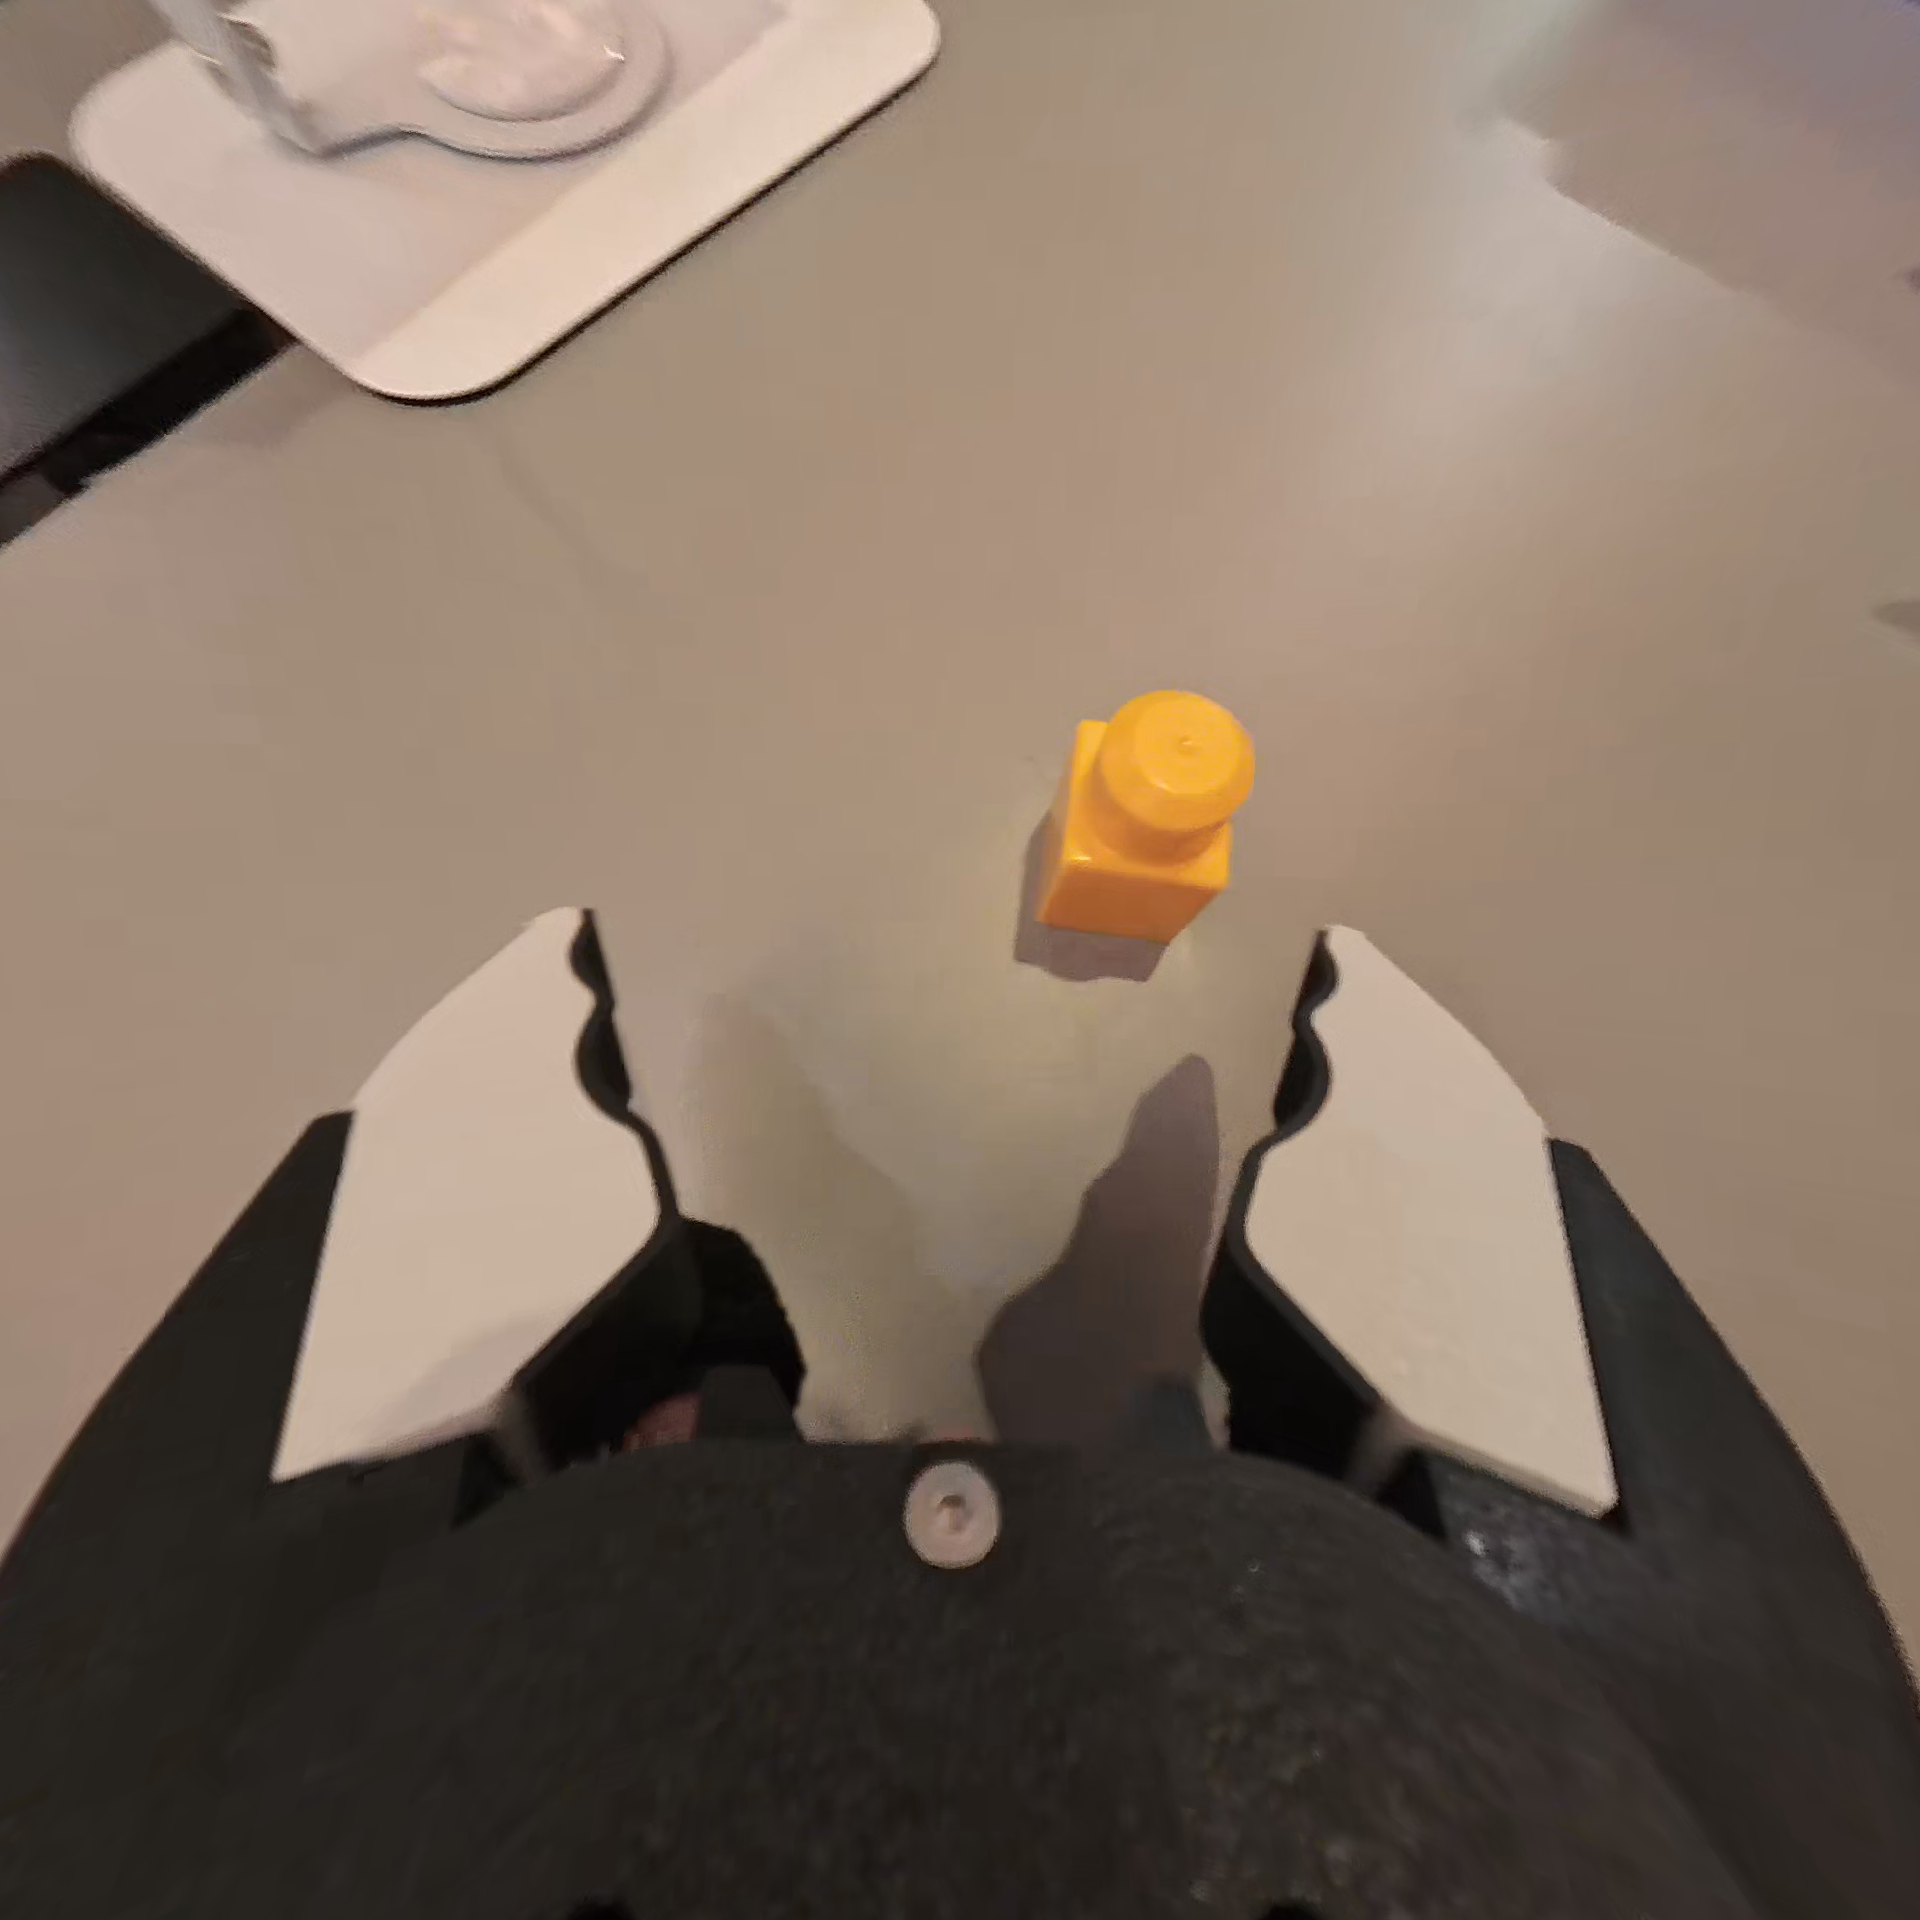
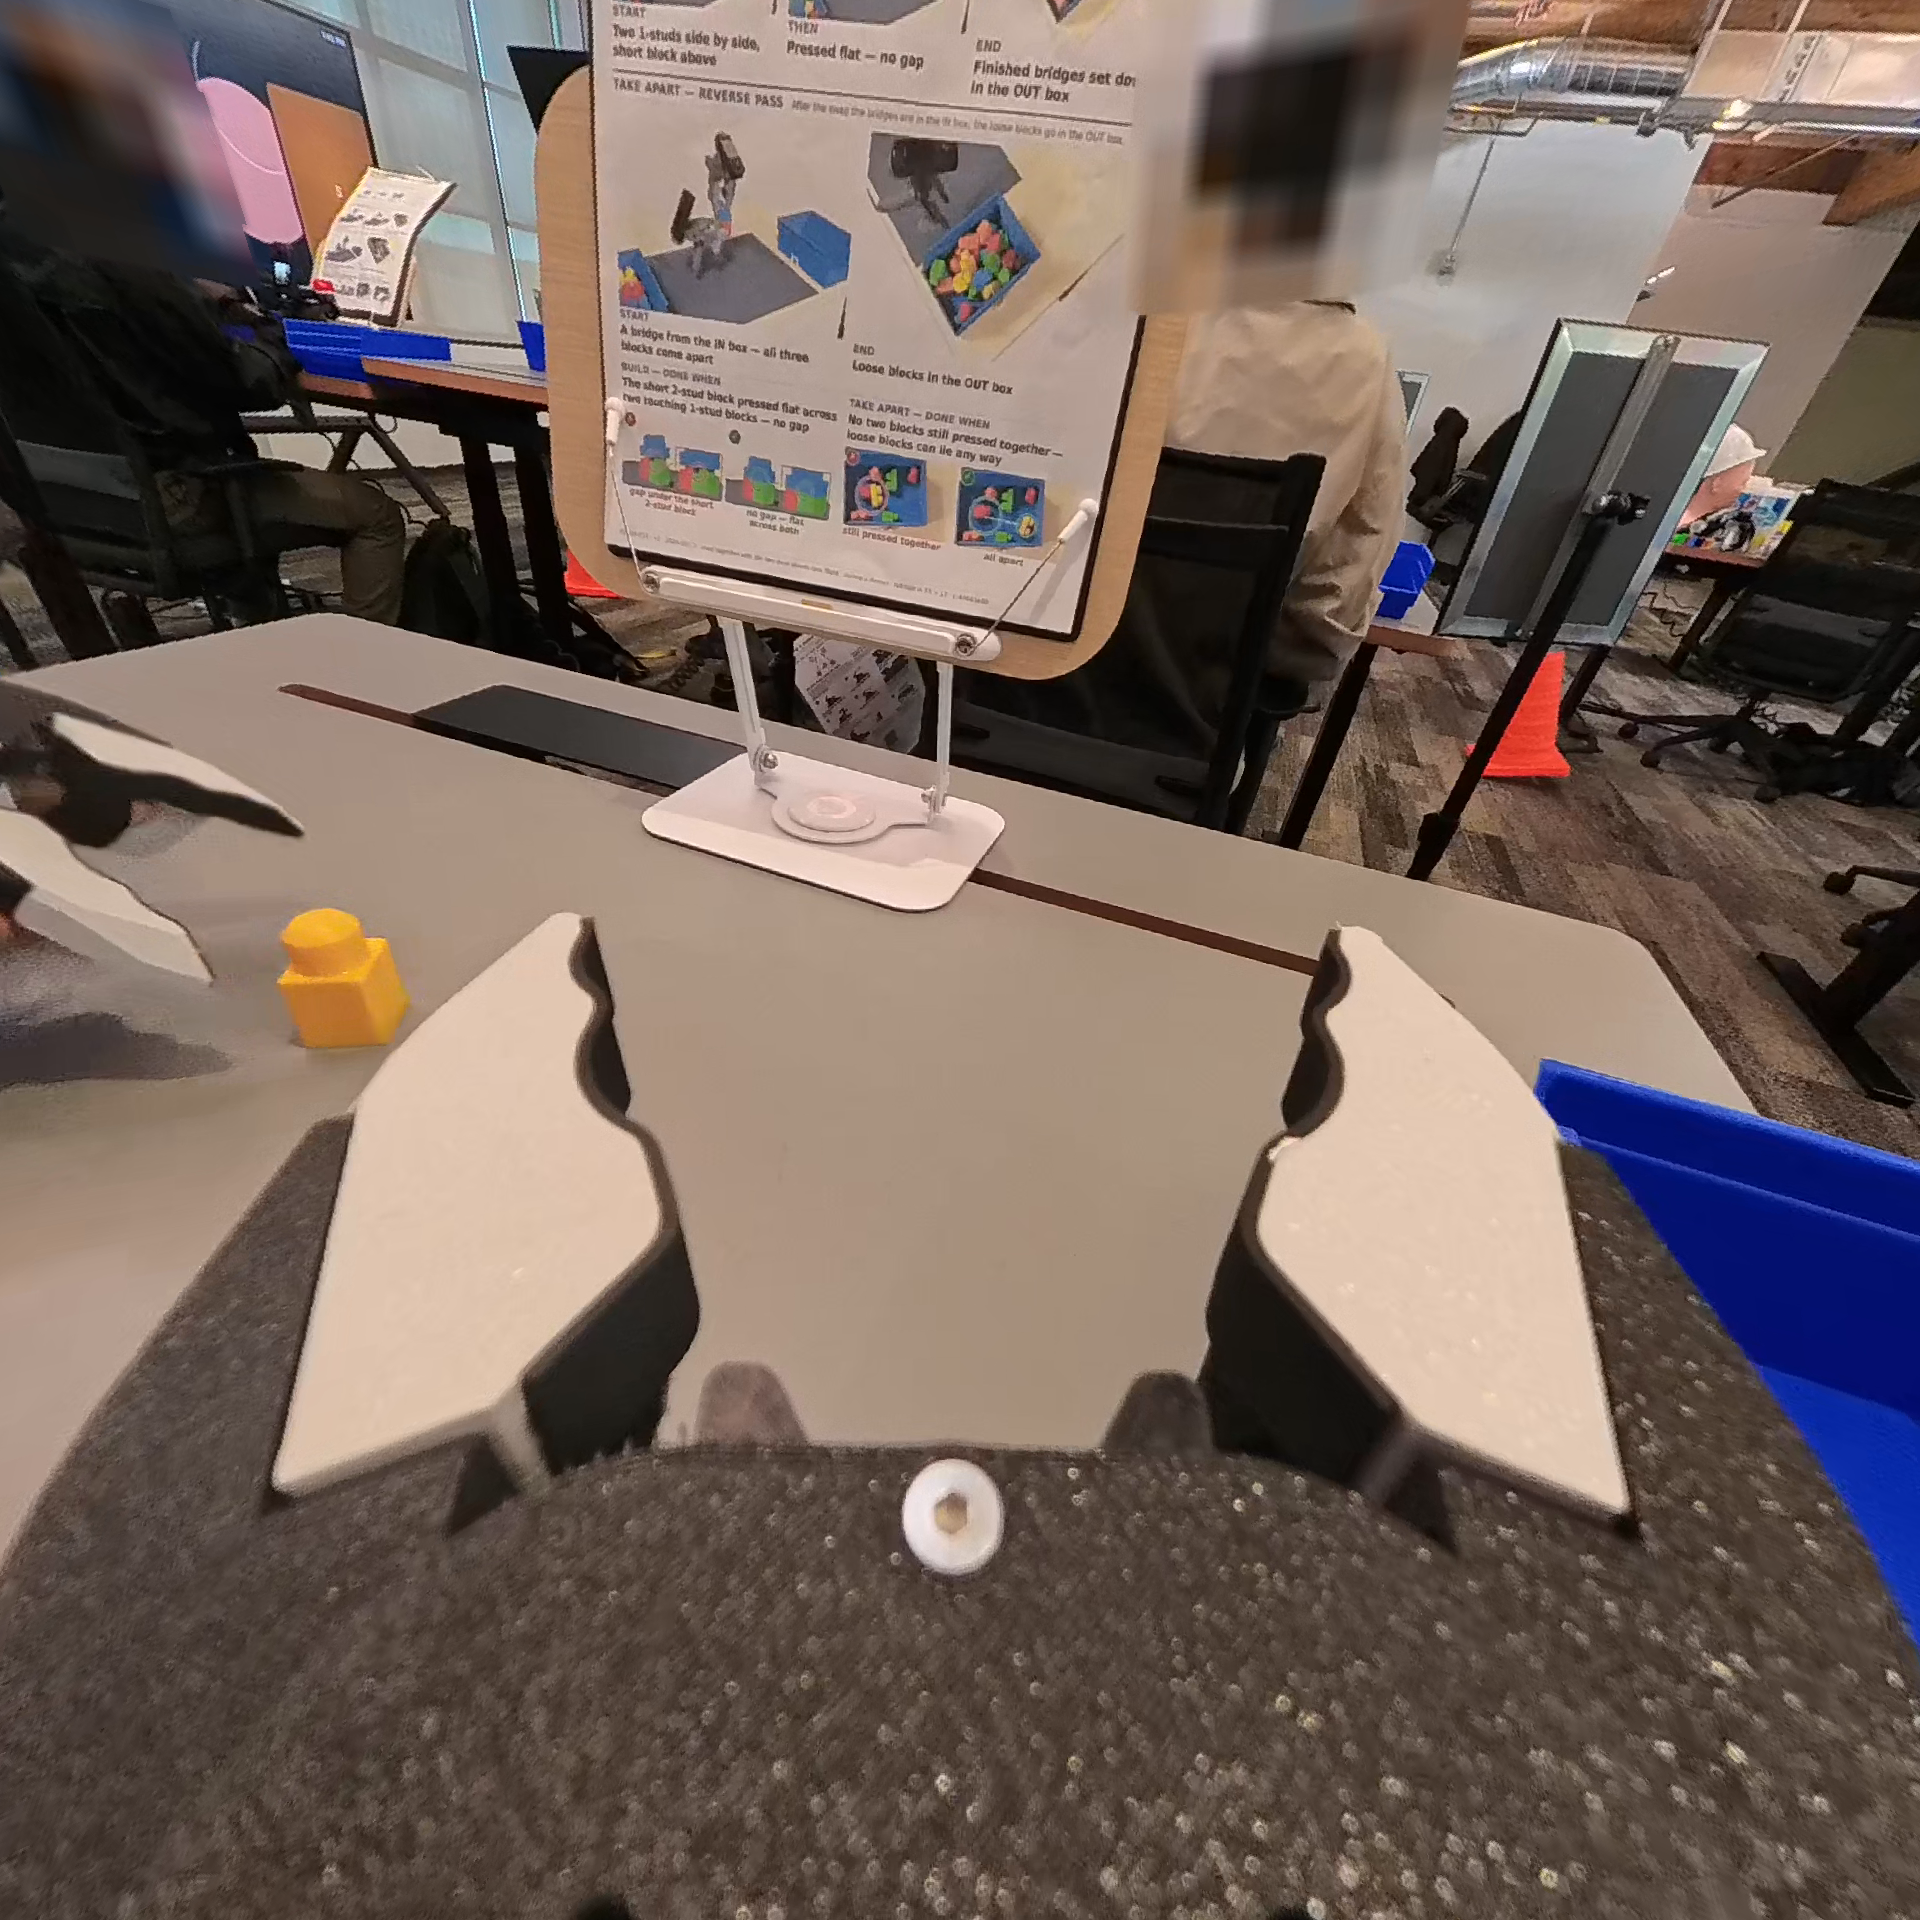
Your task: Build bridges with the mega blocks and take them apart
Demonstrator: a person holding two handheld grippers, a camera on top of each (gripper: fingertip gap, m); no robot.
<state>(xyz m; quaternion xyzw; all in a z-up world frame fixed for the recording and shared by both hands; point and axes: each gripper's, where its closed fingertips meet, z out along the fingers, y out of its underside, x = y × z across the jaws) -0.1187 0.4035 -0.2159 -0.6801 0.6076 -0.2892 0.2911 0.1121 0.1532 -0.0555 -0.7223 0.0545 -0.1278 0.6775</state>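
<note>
A yellow one-stud block (image 1: 1143, 842) stands upright on the grey table (image 1: 831, 571), alone. My left gripper (image 1: 951, 925) is open and empty, above the table, with the block just ahead of its fingertips and a little right of centre. In the right wrist view the same block (image 2: 341, 982) stands at the left, with the left gripper's fingers (image 2: 114, 914) just left of it. My right gripper (image 2: 956, 930) is open and empty over bare table, well to the right of the block.
A white stand base (image 2: 831, 831) holds an instruction sheet (image 2: 862, 312) at the table's far edge; the base also shows in the left wrist view (image 1: 520, 187). A blue bin (image 2: 1766, 1247) sits at the right. People, chairs and other tables are beyond.
</note>
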